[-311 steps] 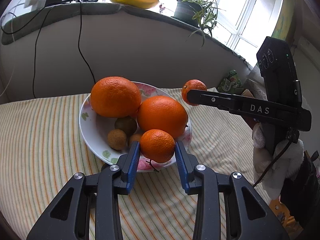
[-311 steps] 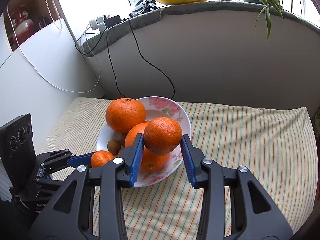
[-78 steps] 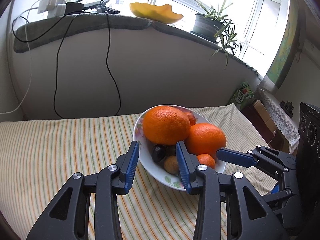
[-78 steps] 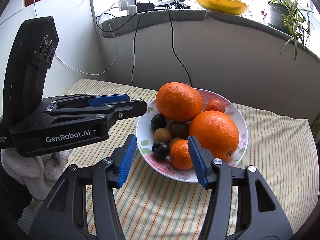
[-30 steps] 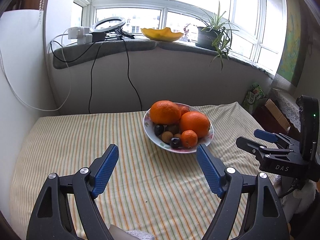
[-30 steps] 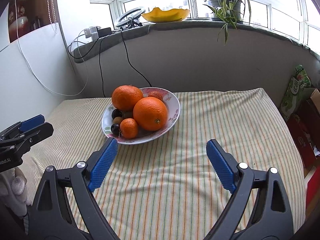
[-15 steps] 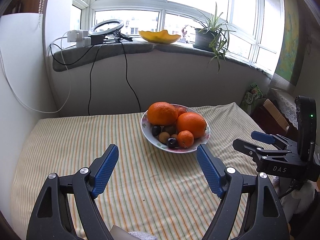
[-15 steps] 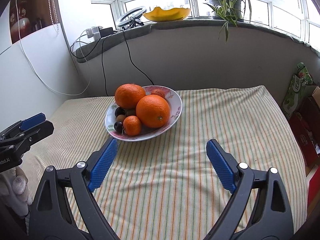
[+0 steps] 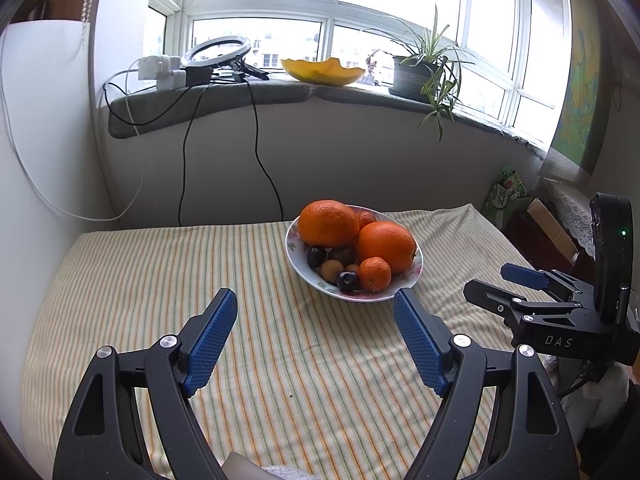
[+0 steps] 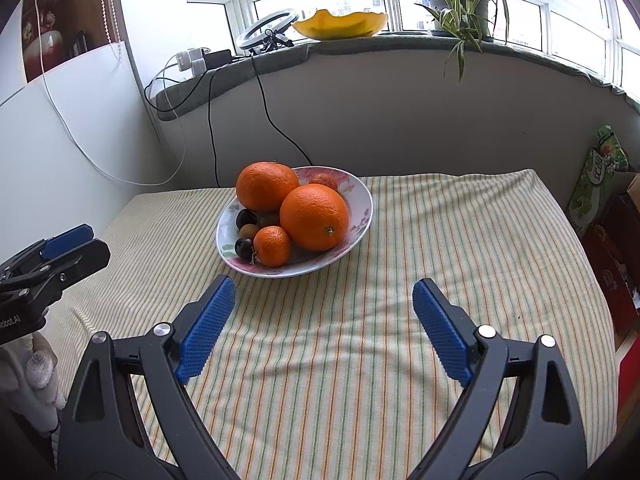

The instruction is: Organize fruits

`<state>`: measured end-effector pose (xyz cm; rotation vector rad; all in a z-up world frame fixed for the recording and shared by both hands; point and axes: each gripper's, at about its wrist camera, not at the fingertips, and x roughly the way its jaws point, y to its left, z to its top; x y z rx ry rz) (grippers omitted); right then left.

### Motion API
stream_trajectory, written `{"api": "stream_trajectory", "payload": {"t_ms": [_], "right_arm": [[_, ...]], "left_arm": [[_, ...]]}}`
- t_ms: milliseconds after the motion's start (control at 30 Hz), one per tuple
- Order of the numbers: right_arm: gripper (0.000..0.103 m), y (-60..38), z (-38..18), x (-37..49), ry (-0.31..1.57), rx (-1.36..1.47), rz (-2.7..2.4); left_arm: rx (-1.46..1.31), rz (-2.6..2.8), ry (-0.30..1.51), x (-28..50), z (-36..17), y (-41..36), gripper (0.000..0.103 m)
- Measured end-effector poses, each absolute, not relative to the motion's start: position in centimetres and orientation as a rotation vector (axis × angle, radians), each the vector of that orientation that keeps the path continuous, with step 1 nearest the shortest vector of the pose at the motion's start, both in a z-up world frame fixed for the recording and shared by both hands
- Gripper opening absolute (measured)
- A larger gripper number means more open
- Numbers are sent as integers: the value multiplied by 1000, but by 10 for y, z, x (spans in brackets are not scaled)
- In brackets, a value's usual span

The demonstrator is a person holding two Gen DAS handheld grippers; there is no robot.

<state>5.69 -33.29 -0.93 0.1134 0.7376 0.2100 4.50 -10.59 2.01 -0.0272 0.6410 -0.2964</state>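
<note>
Orange fruit heaped in one floral bowl, both grippers held back from it.

On the striped cloth, the left gripper (image 9: 314,338) hovers with jaws spread wide, holding and touching nothing. Ahead, the bowl (image 10: 362,204) gathers two big oranges (image 10: 314,216), small mandarins (image 10: 272,246) and dark plums, apparently sorted already. The right gripper (image 10: 324,326) likewise gapes wide and empty, well apart from the bowl.

Each gripper (image 9: 314,338) has black triangular arms, silver screws and blue ribbed pads (image 9: 209,338); white "DAS" lettering marks the right gripper (image 9: 516,288).
</note>
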Motion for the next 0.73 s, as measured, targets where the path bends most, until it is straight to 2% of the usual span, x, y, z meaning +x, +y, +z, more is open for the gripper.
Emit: {"api": "stream_trajectory", "payload": {"t_ms": [733], "right_arm": [[93, -340, -21, 65, 760, 125, 185]], "left_arm": [[-20, -300, 638, 50, 14, -105, 80]]}}
